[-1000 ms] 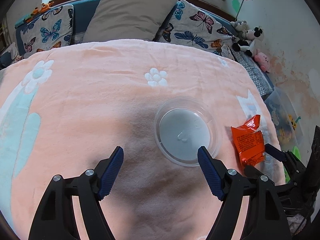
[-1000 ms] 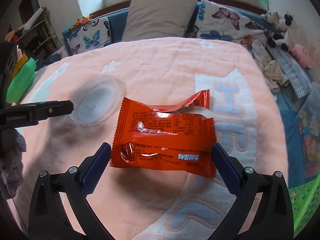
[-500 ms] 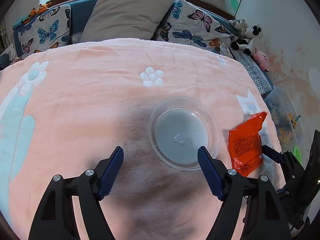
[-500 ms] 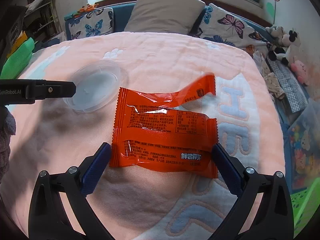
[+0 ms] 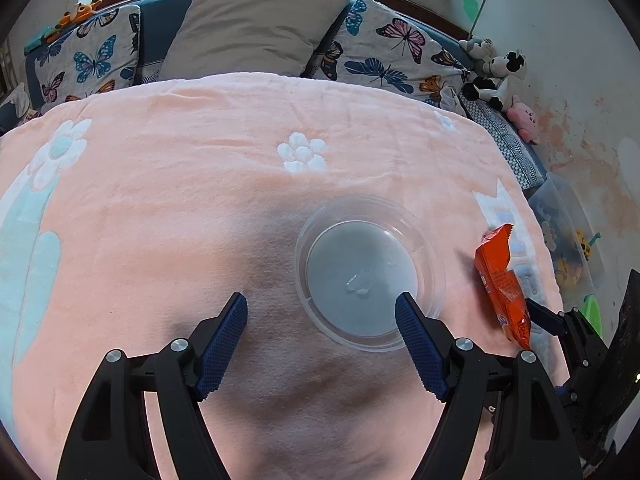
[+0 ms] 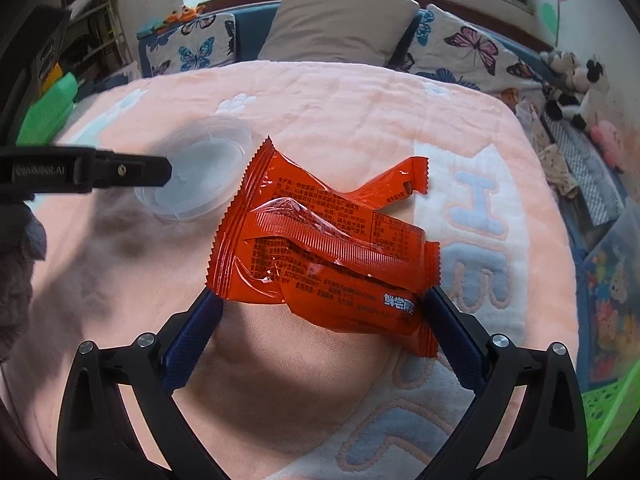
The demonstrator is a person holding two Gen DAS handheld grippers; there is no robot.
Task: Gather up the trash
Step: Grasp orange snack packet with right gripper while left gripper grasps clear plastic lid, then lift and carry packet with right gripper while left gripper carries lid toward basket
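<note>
Currently the right gripper pinches the crumpled orange snack wrapper by its side edges only, so the slick film may buckle and slip out, while the left gripper stands open, the clear plastic lid against its right fingertip.

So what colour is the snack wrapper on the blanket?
Bright orange-red with small printed text; the snack wrapper shows best in the right wrist view.
</note>
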